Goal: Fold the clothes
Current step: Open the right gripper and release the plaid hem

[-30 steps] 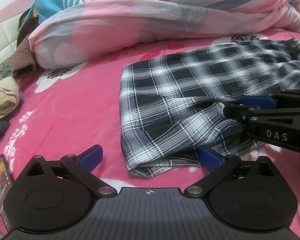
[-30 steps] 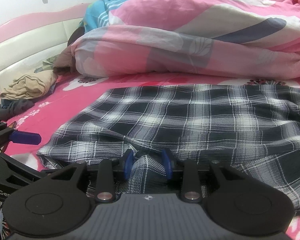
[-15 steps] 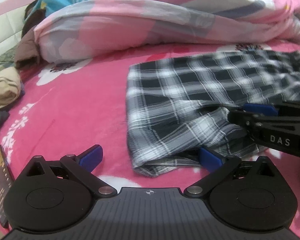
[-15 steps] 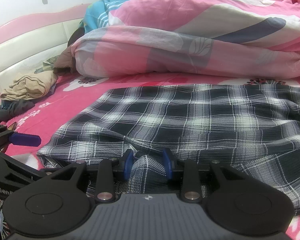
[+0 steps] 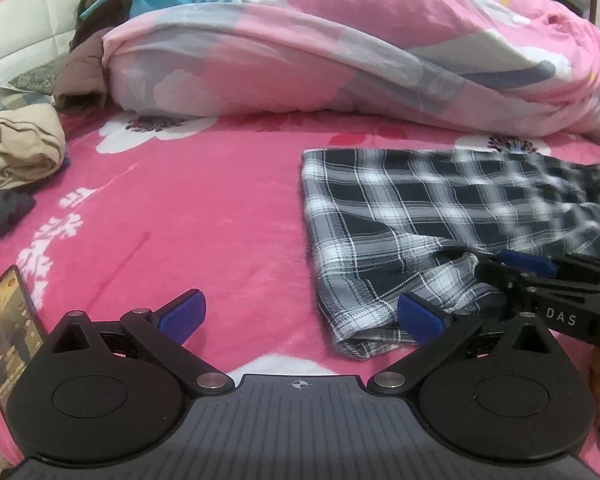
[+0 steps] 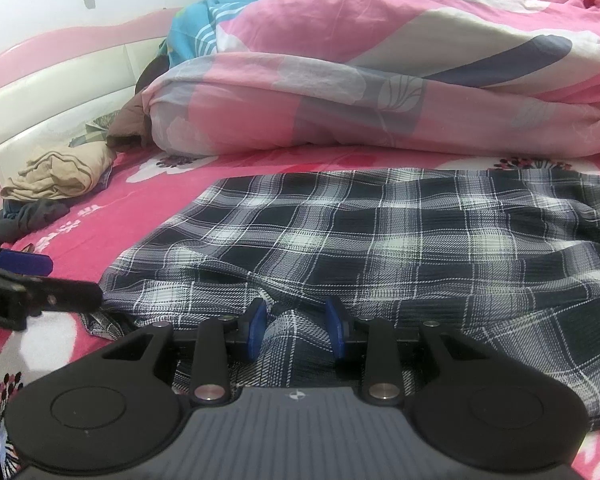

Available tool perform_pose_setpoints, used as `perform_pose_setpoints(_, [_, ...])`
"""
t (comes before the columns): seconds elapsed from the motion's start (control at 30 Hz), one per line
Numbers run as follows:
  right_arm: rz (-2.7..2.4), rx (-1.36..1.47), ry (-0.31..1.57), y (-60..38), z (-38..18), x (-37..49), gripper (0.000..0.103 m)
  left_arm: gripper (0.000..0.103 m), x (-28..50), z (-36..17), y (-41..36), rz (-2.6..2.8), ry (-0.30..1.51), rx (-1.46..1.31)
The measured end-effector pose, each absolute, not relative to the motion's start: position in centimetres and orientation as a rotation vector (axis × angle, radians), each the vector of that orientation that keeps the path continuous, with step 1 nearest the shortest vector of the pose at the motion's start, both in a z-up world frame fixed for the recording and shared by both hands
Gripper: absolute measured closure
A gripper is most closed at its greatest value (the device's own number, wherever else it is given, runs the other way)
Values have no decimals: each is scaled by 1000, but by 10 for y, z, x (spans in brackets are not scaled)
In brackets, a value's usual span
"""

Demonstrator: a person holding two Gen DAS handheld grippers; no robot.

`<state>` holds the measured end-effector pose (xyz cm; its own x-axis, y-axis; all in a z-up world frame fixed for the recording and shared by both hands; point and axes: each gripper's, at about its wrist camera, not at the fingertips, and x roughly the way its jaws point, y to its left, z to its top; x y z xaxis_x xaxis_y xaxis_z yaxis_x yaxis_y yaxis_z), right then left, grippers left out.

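Right gripper [image 6: 296, 326] fingers pinching a fold of plaid shirt [image 6: 380, 240], pink bed [image 6: 160, 184]

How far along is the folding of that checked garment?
Early. Done: the plaid garment lies spread on the pink bed. In hand: the right gripper has a bunched fold between its fingers; the left gripper is open at its corner. Left: the folds themselves.

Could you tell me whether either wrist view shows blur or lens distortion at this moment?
Left wrist view: the plaid garment smears toward its far right edge, and the fisheye bows the pink blanket. Right wrist view: sharp throughout, with the headboard visibly curved.
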<state>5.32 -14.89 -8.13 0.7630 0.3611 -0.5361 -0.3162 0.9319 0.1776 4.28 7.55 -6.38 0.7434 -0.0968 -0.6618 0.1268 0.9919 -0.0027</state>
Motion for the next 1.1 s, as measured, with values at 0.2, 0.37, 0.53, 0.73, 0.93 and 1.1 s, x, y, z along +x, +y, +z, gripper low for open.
perform_pose_setpoints(0.2, [367, 73, 595, -148, -81, 52, 68, 0, 35, -66, 74, -177, 715, 7])
perform_pose_setpoints(0.37, [370, 61, 592, -147, -80, 50, 65, 0, 31, -68, 72, -193, 710, -31])
perform_pose_setpoints(0.53, [374, 60, 588, -147, -79, 50, 63, 0, 30, -71, 72, -179, 703, -43])
perform_pose_setpoints(0.73, [376, 62, 584, -147, -79, 48, 60, 0, 29, -73, 73, -162, 709, -55])
perform_pose_setpoints(0.93, [383, 65, 576, -147, -77, 46, 42, 0, 28, -74, 73, -152, 713, -56])
perform_pose_setpoints(1.1, [389, 58, 569, -145, -76, 44, 28, 0, 25, -68, 73, -143, 717, -62])
